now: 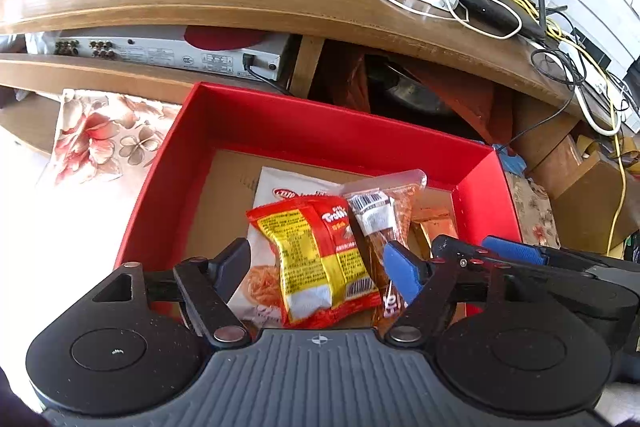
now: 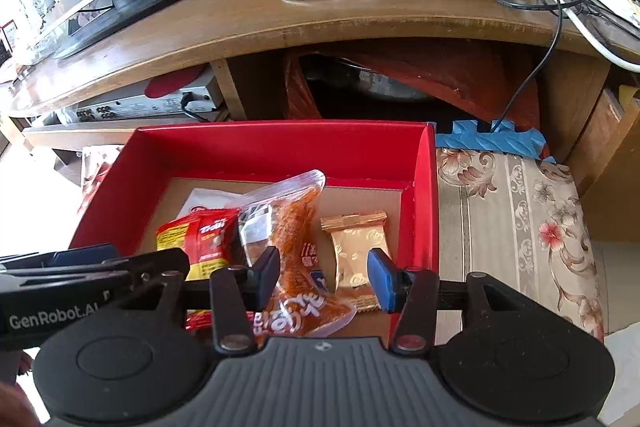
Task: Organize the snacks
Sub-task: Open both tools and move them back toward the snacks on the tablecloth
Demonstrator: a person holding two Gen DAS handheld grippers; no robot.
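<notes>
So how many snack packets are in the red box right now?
4. A white packet at the bottom, the red-yellow Trolli packet on it, a clear packet of orange strips beside that, and a gold packet by the red box's right wall. More could be hidden underneath.

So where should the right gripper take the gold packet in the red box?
Probably across its narrow middle, coming from above. The gold packet lies flat on the floor of the red box, long axis towards the camera, its side edges apart from the orange packet and the box wall. The open right gripper already straddles it.
</notes>
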